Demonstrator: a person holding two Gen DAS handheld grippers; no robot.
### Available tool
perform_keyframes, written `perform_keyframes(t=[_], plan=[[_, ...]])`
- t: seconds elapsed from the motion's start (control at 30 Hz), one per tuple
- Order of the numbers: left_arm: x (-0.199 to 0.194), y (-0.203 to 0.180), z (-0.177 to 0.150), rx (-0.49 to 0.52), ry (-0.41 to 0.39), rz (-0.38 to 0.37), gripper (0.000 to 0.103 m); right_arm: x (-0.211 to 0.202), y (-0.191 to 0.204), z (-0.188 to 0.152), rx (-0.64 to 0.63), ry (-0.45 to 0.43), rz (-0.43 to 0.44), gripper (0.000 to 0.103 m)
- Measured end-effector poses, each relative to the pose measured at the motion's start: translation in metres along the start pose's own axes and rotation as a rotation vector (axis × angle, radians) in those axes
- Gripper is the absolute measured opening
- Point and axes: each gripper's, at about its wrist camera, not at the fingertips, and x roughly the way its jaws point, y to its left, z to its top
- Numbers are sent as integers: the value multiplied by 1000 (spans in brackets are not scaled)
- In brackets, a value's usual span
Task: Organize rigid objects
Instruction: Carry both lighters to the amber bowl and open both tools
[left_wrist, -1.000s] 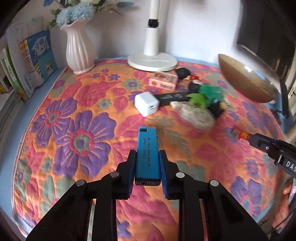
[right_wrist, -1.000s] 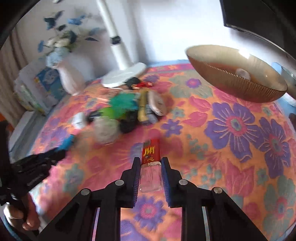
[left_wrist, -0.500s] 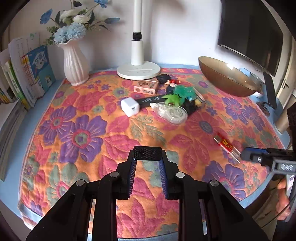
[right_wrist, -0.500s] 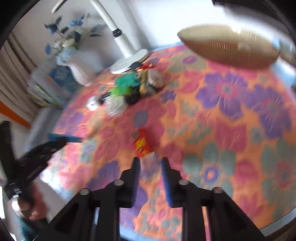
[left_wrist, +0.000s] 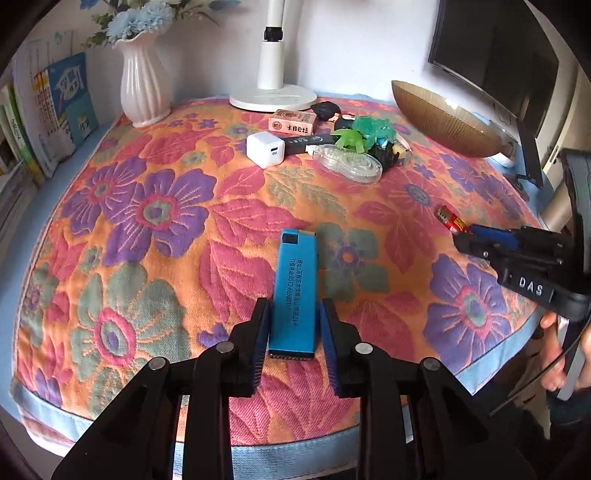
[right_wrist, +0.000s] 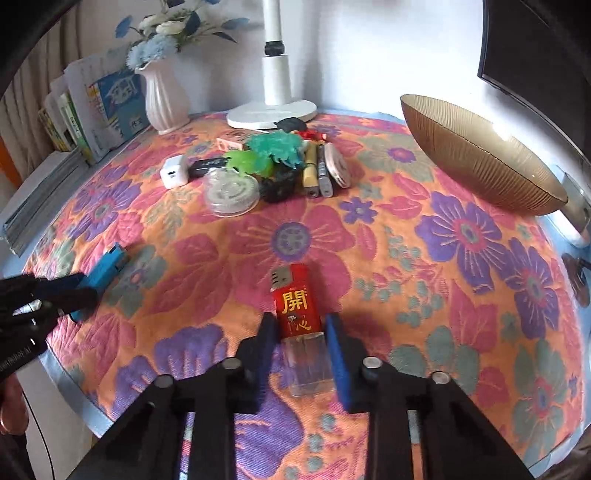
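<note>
A blue lighter (left_wrist: 294, 291) lies on the flowered cloth between the fingers of my left gripper (left_wrist: 293, 325). The jaws stand slightly apart from its sides, open. It also shows in the right wrist view (right_wrist: 105, 271). A red lighter with a clear base (right_wrist: 301, 325) lies between the fingers of my right gripper (right_wrist: 301, 336), with small gaps on both sides, open. Its tip shows in the left wrist view (left_wrist: 451, 221).
A pile of small items sits at the back: white charger cube (left_wrist: 265, 149), pink box (left_wrist: 293, 121), green toy (left_wrist: 364, 133), clear round disc (left_wrist: 351, 166). A brown bowl (right_wrist: 476, 155), lamp base (left_wrist: 273, 98), white vase (left_wrist: 144, 86) and books (left_wrist: 40, 114) ring the table.
Both grippers lifted their lighters, then came back down to the cloth. Both jaws have opened slightly and the lighters now rest on the table.
</note>
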Motion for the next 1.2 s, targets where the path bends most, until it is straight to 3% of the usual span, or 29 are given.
perform_keyframes(t=[0.03,0.1,0.13,0.23,0.37,0.5,0.7,0.8,0.9,1.03,1.2], plan=[[0,1,1,-4,-3,-7,37,0,0,0,6,0,1,25],[4,0,6,-8,5,-5,37,2,0,3,13,0,11,25],[7,-2,9,3,13,-1,36,1,0,2,15,2,14,25],[16,-15,19,53,18,40,21,1,1,6,32,12,38,23],[10,-22,35,66,-11,19,21,-10,-1,10,94,-3,206,22],[-9,-40,71,100,-84,-25,21,-38,-17,29,133,-73,240,22],[-28,-91,163,174,-182,-90,21,-95,-78,78,218,-208,115,22],[-31,-124,213,192,-209,-163,21,-121,-121,106,285,-266,-5,22],[-18,-158,249,206,-207,-234,21,-137,-159,126,347,-299,-71,22],[28,-193,265,218,-113,-282,21,-128,-193,140,403,-255,-148,22],[86,-220,253,224,8,-313,21,-80,-220,136,443,-108,-185,22]])
